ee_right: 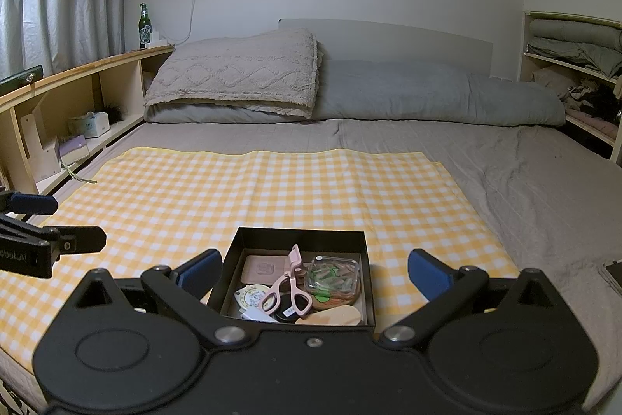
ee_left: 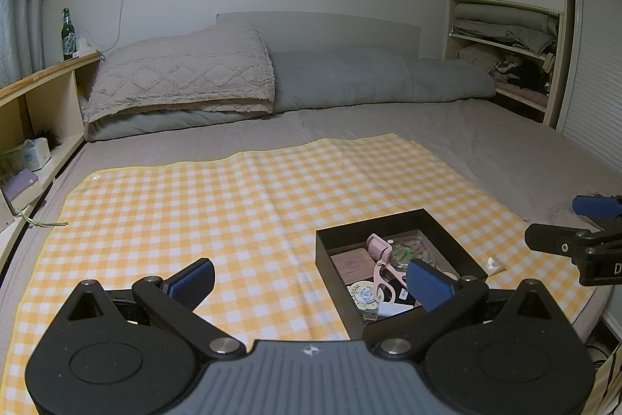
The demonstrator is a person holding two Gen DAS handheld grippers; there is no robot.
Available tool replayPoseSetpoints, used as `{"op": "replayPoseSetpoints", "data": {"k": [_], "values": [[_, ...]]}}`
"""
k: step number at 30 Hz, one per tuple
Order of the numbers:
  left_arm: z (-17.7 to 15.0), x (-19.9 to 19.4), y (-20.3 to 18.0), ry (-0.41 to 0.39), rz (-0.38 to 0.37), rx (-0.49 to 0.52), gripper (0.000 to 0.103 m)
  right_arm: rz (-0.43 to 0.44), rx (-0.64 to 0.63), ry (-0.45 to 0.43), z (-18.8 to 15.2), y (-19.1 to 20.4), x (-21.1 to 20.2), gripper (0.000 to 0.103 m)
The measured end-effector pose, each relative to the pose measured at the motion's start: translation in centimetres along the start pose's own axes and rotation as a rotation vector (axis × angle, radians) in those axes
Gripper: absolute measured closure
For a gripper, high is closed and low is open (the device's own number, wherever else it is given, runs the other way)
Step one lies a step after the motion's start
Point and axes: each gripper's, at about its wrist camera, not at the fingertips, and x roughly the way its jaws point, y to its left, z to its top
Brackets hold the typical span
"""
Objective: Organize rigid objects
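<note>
A black open box (ee_right: pixel 299 235) (ee_left: pixel 388 222) sits on the yellow checked cloth (ee_right: pixel 272 189) (ee_left: pixel 233 205) on the bed. Inside lie a pink eyelash curler (ee_right: pixel 289 282) (ee_left: pixel 379 259), a clear case of green and pink clips (ee_right: pixel 333 277) (ee_left: pixel 412 247), a pink flat compact (ee_right: pixel 262 267), a round tape measure (ee_right: pixel 250 296) (ee_left: pixel 363 294) and a wooden piece (ee_right: pixel 334 317). My right gripper (ee_right: pixel 313 273) is open and empty, above the box's near side. My left gripper (ee_left: pixel 311 284) is open and empty, left of the box; its right finger overlaps the box.
A folded beige blanket (ee_right: pixel 241 76) and grey duvet (ee_right: pixel 427 92) lie at the bed's head. A wooden shelf (ee_right: pixel 77 72) with a green bottle (ee_right: pixel 144 26) runs along the left. Shelves with bedding (ee_right: pixel 575 49) stand at the right. A small wrapper (ee_left: pixel 493 264) lies on the cloth.
</note>
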Motion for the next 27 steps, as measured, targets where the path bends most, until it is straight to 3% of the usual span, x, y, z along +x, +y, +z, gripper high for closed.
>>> {"op": "replayPoseSetpoints", "data": {"k": [27], "values": [[-0.13,0.2,0.32,0.004,0.013,0.001,0.0,0.001,0.001,-0.002,-0.08,-0.02,0.02,0.0]]}}
